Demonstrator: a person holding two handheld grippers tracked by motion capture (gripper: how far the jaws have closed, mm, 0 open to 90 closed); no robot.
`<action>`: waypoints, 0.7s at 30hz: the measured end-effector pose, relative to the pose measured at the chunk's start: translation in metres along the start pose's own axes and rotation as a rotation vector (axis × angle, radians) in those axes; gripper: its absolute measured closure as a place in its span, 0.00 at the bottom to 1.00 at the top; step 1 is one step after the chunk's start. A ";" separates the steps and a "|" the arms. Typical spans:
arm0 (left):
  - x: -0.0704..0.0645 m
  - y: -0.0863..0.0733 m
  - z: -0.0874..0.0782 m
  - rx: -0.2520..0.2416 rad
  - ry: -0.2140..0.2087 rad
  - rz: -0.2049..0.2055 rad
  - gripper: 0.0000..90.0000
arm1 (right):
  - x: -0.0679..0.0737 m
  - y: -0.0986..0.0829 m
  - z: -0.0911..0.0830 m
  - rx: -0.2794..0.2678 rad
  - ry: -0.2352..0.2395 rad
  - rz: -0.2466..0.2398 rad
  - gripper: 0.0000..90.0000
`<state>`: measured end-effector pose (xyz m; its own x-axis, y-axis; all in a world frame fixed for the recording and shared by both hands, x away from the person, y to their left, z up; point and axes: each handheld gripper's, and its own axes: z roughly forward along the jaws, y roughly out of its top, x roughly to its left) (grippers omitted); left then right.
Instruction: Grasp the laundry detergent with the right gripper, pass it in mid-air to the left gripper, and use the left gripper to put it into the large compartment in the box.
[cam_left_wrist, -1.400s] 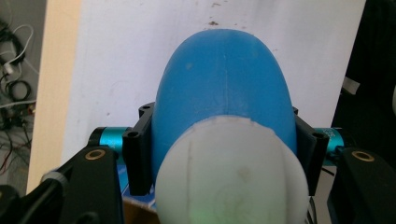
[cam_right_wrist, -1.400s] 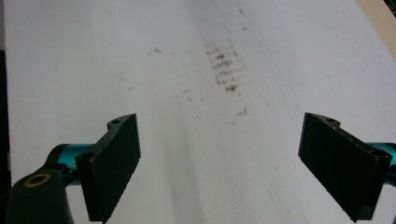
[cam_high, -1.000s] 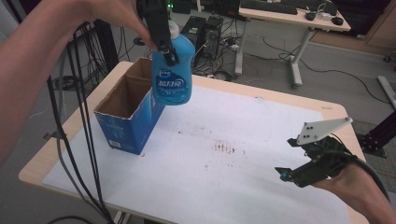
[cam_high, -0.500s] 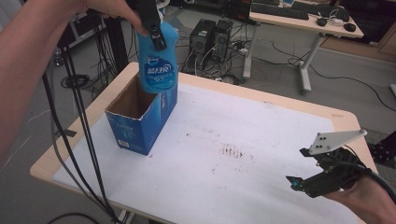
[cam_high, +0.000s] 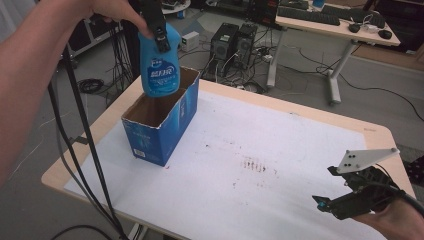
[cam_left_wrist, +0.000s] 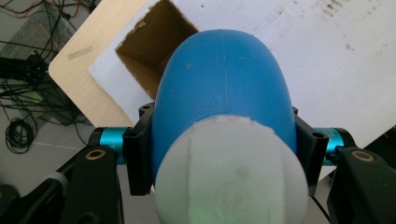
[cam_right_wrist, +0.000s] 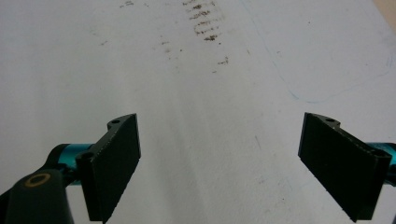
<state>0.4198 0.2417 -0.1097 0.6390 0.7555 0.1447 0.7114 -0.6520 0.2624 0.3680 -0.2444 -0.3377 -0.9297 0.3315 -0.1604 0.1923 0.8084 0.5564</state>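
High overview, two close jaw-cams

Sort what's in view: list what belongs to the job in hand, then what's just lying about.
In the job:
- blue bottle, clamped in the left gripper
- open blue box beneath it

Lying about:
- right gripper, open over the white table sheet
- computer towers on the floor
- far desk

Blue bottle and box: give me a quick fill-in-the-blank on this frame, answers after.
1. The left tongs are shut on the blue ____.
2. The bottle hangs above the open cardboard ____.
3. The right tongs are ____, with nothing between the jaws.
4. The box stands on the white sheet that covers the ____.

Missing words: bottle; box; open; table
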 end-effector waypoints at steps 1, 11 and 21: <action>0.001 -0.002 0.001 0.004 0.002 -0.005 0.43 | 0.000 0.000 0.000 0.000 -0.001 0.000 0.14; 0.004 -0.013 0.013 0.013 -0.015 -0.017 0.43 | 0.002 0.001 0.006 0.021 -0.004 -0.004 0.14; 0.003 -0.019 0.032 0.010 -0.032 -0.010 0.43 | 0.003 0.000 0.007 0.017 -0.011 -0.003 0.14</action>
<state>0.4173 0.2544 -0.1450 0.6407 0.7597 0.1110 0.7206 -0.6449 0.2545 0.3675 -0.2402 -0.3439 -0.9266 0.3349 -0.1713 0.1951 0.8172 0.5424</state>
